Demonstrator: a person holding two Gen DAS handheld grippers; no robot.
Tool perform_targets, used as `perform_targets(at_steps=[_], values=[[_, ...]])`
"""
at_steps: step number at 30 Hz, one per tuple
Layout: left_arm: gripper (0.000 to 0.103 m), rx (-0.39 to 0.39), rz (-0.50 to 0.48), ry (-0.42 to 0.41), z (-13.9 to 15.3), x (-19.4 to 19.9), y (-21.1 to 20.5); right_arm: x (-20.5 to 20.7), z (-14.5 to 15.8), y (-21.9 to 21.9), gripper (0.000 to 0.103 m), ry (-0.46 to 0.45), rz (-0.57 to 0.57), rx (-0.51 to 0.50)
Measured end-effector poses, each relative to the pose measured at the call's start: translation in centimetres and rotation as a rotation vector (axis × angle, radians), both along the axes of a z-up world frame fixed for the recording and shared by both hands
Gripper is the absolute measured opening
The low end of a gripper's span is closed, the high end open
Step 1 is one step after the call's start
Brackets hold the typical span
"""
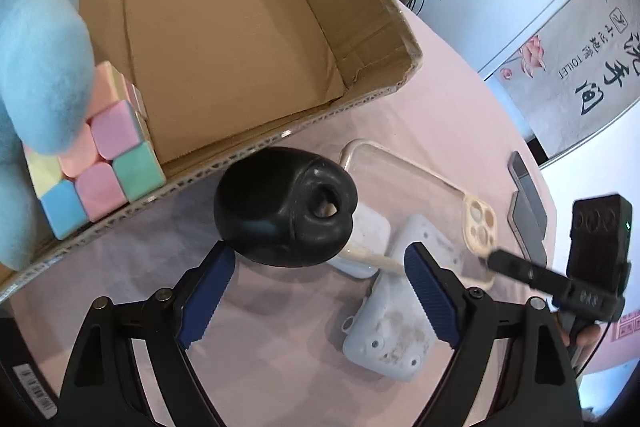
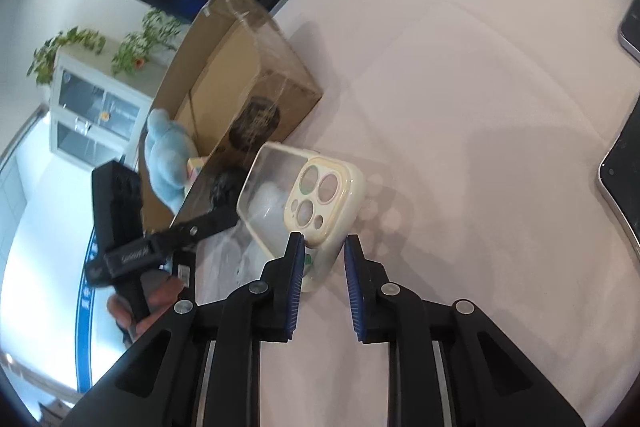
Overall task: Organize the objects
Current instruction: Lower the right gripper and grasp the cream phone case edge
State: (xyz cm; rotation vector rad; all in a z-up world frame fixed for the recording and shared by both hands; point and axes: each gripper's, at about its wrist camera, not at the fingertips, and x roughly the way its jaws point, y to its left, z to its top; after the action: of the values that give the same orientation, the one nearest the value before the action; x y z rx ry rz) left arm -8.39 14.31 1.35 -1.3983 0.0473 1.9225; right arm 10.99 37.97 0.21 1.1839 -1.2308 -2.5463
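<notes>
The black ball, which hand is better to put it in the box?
Left. The left hand-held gripper is open right behind the black ball, beside the box. The right hand-held gripper straddles the phone case.

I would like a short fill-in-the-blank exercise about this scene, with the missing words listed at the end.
1. The pastel puzzle cube lies inside the cardboard ____, beside the blue plush toy.
2. The black rubber toy sits just ahead of the ____ gripper, whose jaws are open.
3. The right gripper has its fingers on either side of the cream phone ____.
4. The table is covered by a ____ cloth.

Missing words: box; left; case; pink
</notes>
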Motion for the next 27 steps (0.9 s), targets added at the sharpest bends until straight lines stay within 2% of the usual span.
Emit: perform_targets(at_steps=[3, 7, 10, 13, 16, 18, 20, 24, 27], values=[[0.086, 0.019, 0.043, 0.006, -0.4, -0.1, 0.0, 0.4, 0.3, -0.5, 0.015, 0.031, 0.045, -0.003], [0.086, 0.066, 0.018, -0.067, -0.7, -0.7, -0.3, 1.7, 0.4, -1.0, 0.013, 0.052, 0.119, -0.036], [0.086, 0.058, -0.013, -0.033, -0.1, -0.6, -0.2, 2.7, 0.7, -2.1, 0.012, 0.039, 0.180, 0.004], [0.084, 0.054, -0.046, -0.006, 0.2, -0.2, 0.1, 3.0, 0.7, -2.5, 0.012, 0.038, 0.191, 0.023], [0.073, 0.045, -0.071, 0.031, 0.1, 0.5, 0.7, 2.4, 0.4, -2.7, 0.013, 0.035, 0.200, 0.023], [0.050, 0.058, -0.082, 0.042, 0.1, 0.9, 1.0, 2.2, 0.4, -2.6, 0.014, 0.034, 0.187, 0.030], [0.037, 0.077, -0.107, 0.027, 0.4, 1.1, 1.0, 2.0, 0.3, -2.6, 0.014, 0.022, 0.175, 0.043], [0.037, 0.023, -0.137, 0.107, 1.0, 2.1, 1.7, 1.9, -0.1, -2.3, 0.015, -0.005, 0.142, 0.056], [0.037, 0.036, -0.137, 0.076, 0.9, 1.5, 1.1, 1.8, -0.3, -2.1, 0.015, -0.010, 0.121, 0.049]])
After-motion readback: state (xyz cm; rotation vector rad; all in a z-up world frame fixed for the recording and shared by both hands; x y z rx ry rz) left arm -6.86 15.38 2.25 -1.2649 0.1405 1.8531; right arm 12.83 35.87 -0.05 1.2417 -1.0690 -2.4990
